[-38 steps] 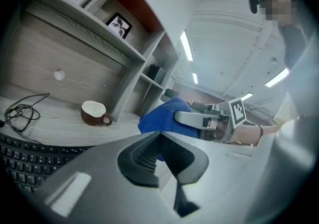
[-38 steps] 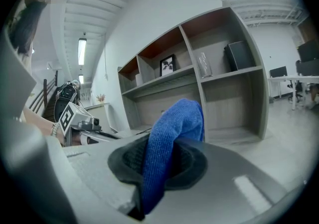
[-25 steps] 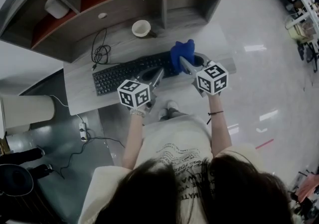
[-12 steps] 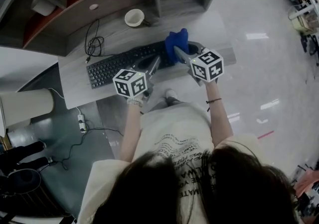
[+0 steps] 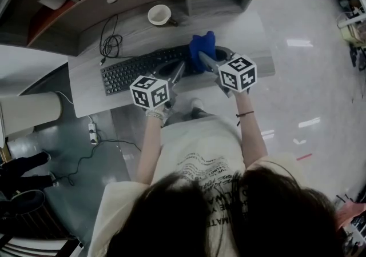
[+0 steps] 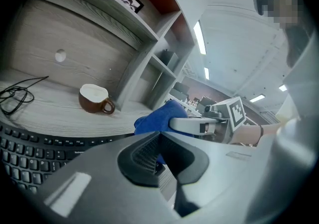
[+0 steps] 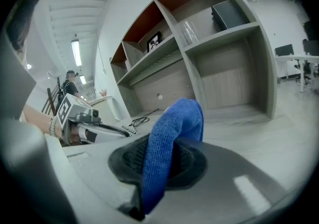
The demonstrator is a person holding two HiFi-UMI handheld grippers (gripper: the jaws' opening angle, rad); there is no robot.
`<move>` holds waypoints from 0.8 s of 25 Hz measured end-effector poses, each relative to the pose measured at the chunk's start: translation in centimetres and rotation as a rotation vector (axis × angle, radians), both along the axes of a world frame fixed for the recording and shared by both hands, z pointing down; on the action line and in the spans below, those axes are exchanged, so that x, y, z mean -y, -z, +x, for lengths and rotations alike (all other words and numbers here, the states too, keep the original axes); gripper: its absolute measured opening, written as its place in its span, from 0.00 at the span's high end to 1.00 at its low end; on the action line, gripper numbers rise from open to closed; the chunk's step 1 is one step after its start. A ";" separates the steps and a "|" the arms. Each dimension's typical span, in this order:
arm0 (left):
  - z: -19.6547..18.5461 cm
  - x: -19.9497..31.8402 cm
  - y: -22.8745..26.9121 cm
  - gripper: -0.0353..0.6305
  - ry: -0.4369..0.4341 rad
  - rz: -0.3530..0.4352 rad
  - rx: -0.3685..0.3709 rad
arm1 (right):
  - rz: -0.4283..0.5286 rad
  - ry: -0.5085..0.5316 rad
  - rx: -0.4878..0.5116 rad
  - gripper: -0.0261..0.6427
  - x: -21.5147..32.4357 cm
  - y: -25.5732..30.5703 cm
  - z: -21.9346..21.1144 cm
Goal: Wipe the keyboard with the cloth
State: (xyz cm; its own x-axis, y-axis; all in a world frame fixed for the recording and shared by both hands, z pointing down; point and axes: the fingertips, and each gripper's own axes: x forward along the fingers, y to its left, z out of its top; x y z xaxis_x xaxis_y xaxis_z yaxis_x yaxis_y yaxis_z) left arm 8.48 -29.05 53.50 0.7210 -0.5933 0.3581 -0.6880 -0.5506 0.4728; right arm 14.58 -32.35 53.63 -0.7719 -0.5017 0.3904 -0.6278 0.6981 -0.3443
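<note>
The right gripper (image 5: 203, 59) pinches the blue cloth (image 5: 201, 47) over the keyboard's (image 5: 137, 73) right end, the left gripper (image 5: 180, 71) beside it with jaws pressed together, seemingly empty, while a brown cup (image 5: 159, 15) and coiled cable (image 5: 111, 44) lie farther back.

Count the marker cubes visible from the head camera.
2. One cube sits on the left gripper, before the keyboard; the other cube sits on the right gripper, which grips the blue cloth.

Cloth (image 5: 201, 49) between right gripper (image 5: 203, 59) jaws, at right end of keyboard (image 5: 140, 70). Left gripper (image 5: 179, 72) just left of right one, over keyboard. Mug (image 5: 159, 15) ahead of left gripper on desk (image 5: 246, 27); cable (image 5: 111, 44) ahead-left, behind keyboard.
</note>
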 end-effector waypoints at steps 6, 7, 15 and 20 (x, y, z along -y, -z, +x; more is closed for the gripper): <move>-1.7 -0.3 -0.4 0.94 -0.001 -0.008 0.005 | -0.025 0.013 0.011 0.87 -0.2 -0.7 -2.0; -2.1 -0.3 -0.5 0.94 -0.001 -0.010 0.004 | -0.029 0.013 0.010 0.87 -0.3 -0.9 -2.3; -5.2 -0.7 -0.7 0.94 -0.004 -0.024 -0.010 | -0.062 -0.030 0.006 0.87 -0.3 -1.7 -4.7; -6.7 -1.5 -0.6 0.94 -0.015 -0.029 -0.011 | -0.071 -0.082 0.014 0.87 -0.6 -1.8 -5.2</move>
State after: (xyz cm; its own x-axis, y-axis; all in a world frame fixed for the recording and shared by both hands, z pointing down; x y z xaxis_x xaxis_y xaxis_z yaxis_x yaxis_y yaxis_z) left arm 1.75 -27.55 54.12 0.7338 -0.5718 0.3670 -0.6743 -0.5465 0.4967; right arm 9.38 -31.71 55.44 -0.7349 -0.5352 0.4166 -0.6768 0.6178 -0.4003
